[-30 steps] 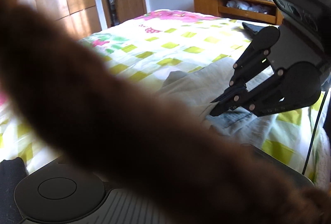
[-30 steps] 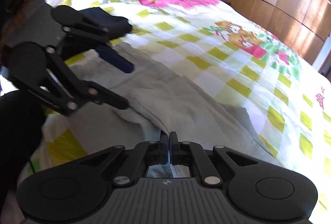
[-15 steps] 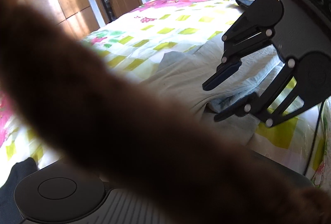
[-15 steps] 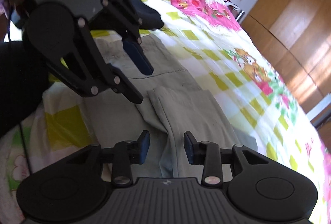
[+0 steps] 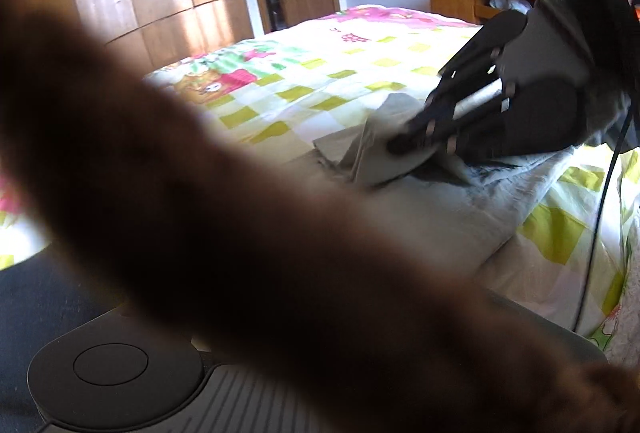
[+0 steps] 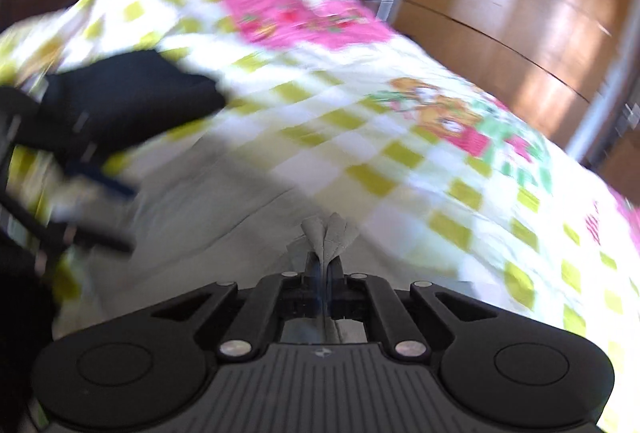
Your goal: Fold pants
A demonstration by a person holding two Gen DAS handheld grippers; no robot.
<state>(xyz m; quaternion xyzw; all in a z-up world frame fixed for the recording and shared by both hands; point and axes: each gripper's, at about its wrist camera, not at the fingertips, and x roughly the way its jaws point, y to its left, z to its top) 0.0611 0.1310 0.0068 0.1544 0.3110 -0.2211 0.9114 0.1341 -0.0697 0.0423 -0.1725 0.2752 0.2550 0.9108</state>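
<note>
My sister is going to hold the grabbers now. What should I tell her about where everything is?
Right gripper: shut on a bunched fold of the grey pants, lifted a little off the bed.
Left gripper: blurred and partly hidden, so open or shut is unclear; it is over the pants at their other side.
Pants: lying on the checked bedspread, one part drawn up by the right gripper.
Done: a grip on the cloth.
Left: carry the held part over, lay it flat, finish folding.
</note>
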